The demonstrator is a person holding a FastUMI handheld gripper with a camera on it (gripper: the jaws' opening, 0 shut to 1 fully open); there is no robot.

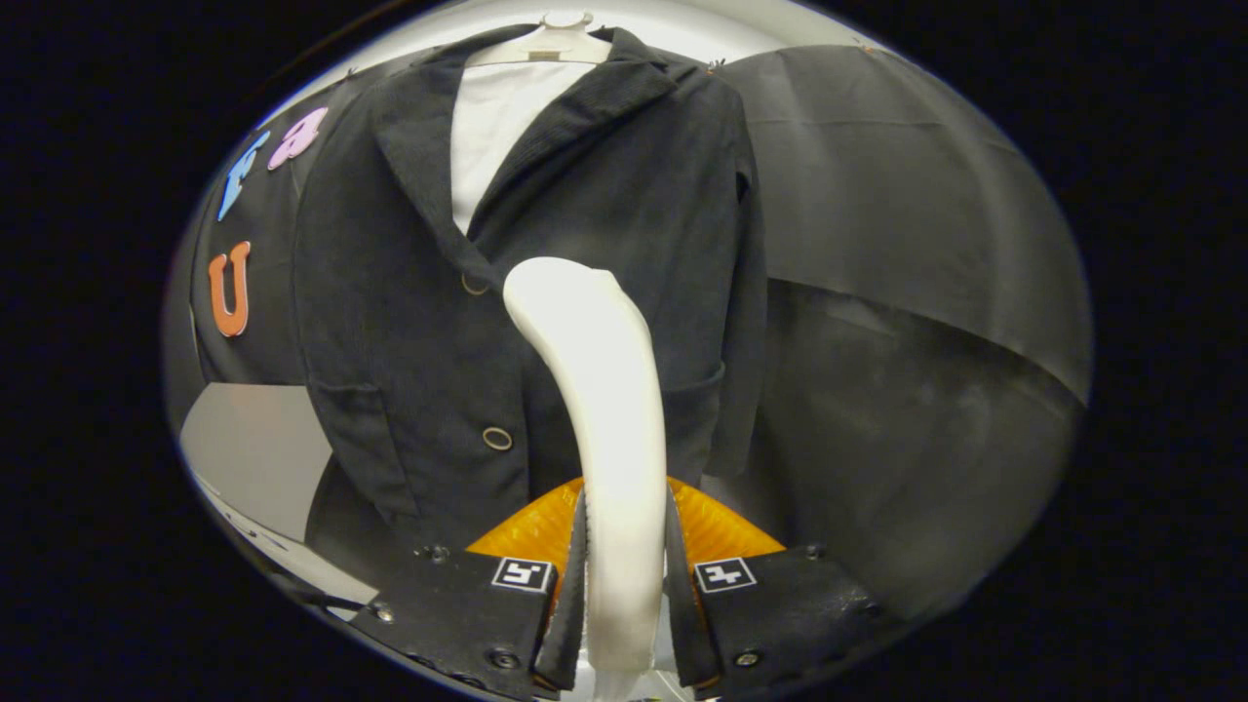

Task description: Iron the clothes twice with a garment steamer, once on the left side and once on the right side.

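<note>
Steamer (595,409) upright betw. fingers (575,585), head twd jacket (409,322).

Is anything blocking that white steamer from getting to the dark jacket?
Nothing visible does. The gripper is shut on the white steamer, whose head rises just in front of the hanging jacket, near the button line, with no other object between them.

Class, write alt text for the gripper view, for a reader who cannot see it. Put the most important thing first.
The gripper is shut on a white garment steamer, whose curved body rises from between the fingers toward a dark jacket. The jacket hangs on a white hanger over a white shirt, with two ring-shaped buttons down its front.
</note>
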